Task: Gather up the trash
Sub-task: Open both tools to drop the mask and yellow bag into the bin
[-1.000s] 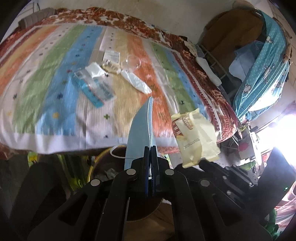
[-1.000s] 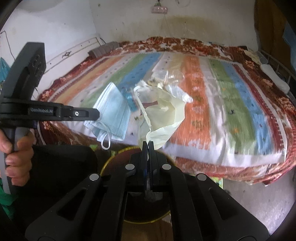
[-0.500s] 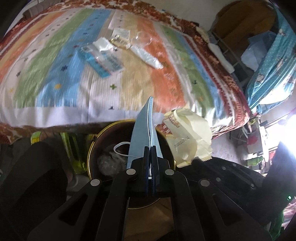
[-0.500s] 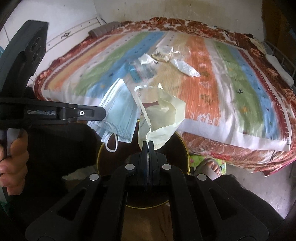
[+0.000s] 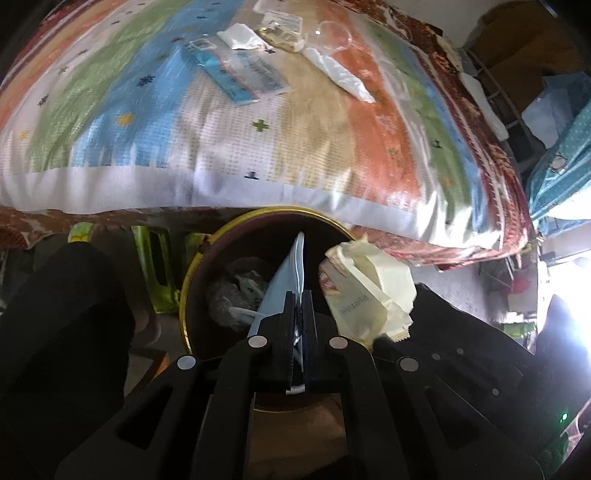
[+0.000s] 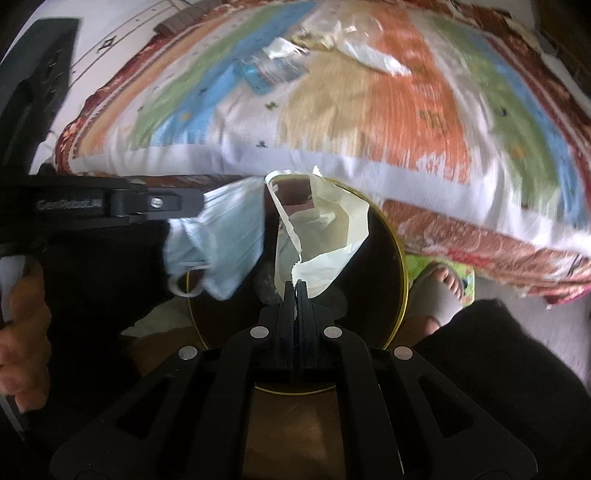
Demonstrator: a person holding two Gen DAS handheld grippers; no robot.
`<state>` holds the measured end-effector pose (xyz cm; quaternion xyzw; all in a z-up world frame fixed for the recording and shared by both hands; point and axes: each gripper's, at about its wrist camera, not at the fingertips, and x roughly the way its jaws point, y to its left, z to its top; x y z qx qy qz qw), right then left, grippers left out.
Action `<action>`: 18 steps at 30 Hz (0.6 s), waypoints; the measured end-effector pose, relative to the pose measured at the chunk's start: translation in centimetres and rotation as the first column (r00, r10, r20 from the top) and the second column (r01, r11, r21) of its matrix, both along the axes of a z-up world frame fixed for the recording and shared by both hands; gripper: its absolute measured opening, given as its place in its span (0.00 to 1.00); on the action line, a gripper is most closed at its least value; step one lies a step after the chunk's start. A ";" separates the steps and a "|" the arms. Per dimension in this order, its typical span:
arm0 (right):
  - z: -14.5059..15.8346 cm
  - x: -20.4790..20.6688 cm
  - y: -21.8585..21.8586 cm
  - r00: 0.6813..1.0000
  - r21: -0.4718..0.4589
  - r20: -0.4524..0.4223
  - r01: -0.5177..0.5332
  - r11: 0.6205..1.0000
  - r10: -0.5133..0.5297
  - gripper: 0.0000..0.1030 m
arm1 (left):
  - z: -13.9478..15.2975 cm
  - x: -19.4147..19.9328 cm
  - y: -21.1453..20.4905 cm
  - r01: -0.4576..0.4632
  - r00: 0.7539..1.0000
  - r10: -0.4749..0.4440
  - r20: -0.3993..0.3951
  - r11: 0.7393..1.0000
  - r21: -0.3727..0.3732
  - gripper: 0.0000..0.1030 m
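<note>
My left gripper (image 5: 298, 295) is shut on a light blue face mask (image 5: 286, 273), seen edge-on, and holds it over a round dark bin with a gold rim (image 5: 192, 266). In the right wrist view the mask (image 6: 225, 236) hangs from that gripper (image 6: 201, 203) above the bin (image 6: 400, 258). My right gripper (image 6: 295, 286) is shut on a pale yellow torn wrapper (image 6: 325, 236) over the bin's mouth; it also shows in the left wrist view (image 5: 369, 288). Crumpled trash (image 5: 236, 291) lies inside the bin.
The striped bedspread (image 5: 258, 155) lies beyond the bin, with several wrappers on it: a blue packet (image 5: 236, 74), a white plastic bag (image 5: 340, 74), a clear cup (image 5: 332, 35). My dark-clad knees flank the bin, and a sandalled foot (image 6: 443, 291) stands at its right.
Both grippers have swung down from the bed with their loads and now hang over the bin, which fills more of both views. Both stay shut.
</note>
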<state>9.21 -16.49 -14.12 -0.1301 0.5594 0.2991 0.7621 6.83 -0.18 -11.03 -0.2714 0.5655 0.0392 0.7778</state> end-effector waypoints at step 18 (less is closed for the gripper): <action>-1.5 1.6 -0.1 0.995 0.008 -0.074 0.062 0.998 -0.061 0.21 | 0.4 1.0 1.6 -0.065 0.997 0.067 0.032 0.997 -0.046 0.23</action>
